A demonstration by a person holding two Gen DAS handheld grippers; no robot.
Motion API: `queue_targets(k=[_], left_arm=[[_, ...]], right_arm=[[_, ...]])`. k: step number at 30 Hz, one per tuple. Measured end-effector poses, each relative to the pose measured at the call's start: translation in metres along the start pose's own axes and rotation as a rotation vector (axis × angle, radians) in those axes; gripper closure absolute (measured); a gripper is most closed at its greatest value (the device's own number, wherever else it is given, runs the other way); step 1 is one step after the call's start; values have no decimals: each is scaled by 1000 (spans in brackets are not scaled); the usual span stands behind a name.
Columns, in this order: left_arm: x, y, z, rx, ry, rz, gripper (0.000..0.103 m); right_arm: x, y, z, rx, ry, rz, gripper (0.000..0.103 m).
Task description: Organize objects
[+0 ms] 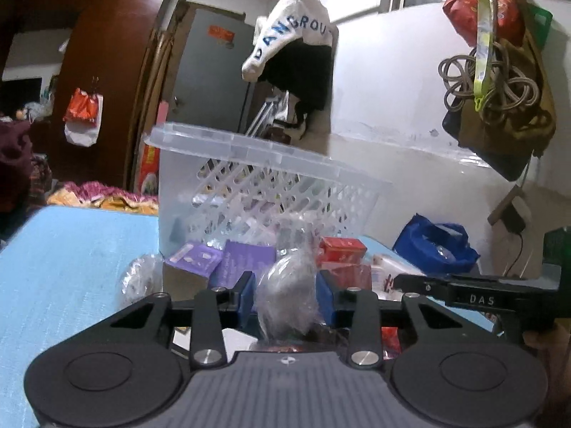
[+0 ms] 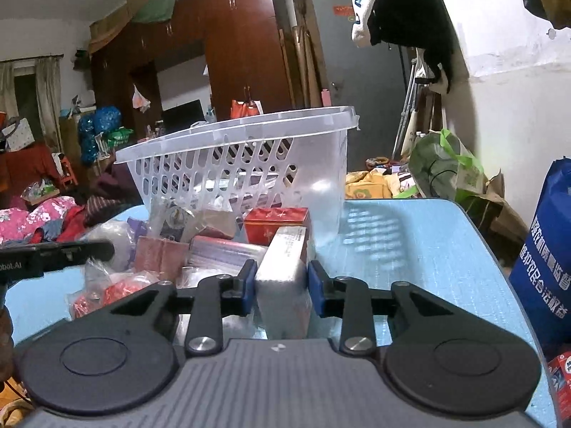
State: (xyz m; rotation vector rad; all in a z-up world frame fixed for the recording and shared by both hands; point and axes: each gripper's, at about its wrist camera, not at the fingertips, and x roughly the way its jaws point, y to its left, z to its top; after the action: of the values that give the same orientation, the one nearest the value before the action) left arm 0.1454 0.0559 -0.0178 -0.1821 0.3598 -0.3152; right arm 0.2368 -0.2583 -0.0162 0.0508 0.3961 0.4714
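A clear plastic basket [image 1: 257,178] stands at the back of the blue table [image 1: 71,256]; it also shows in the right wrist view [image 2: 242,153]. A pile of small boxes and bags lies in front of it. My left gripper [image 1: 288,297] is shut on a grey object wrapped in clear plastic [image 1: 287,292]. My right gripper [image 2: 282,290] is shut on a long white box in clear wrap [image 2: 283,281]. The right gripper's arm shows at the right of the left wrist view [image 1: 478,294].
Purple boxes [image 1: 228,260] and red boxes [image 1: 342,249] lie by the basket; a red tin [image 2: 276,223] and red packets [image 2: 117,290] show in the right wrist view. A blue bag [image 2: 546,260] stands at the table's right edge. Clothes and bags hang on the wall behind.
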Motion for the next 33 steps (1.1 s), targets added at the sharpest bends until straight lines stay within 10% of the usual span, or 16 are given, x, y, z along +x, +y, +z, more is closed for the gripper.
queue_targets(k=[27, 33], left_arm=[[-28, 12, -4, -51, -180, -83, 74], [-39, 13, 50, -54, -250, -129, 74]], right_arm=[[-23, -5, 0, 42, -96, -11, 73], [-46, 17, 64, -16, -187, 37, 73]])
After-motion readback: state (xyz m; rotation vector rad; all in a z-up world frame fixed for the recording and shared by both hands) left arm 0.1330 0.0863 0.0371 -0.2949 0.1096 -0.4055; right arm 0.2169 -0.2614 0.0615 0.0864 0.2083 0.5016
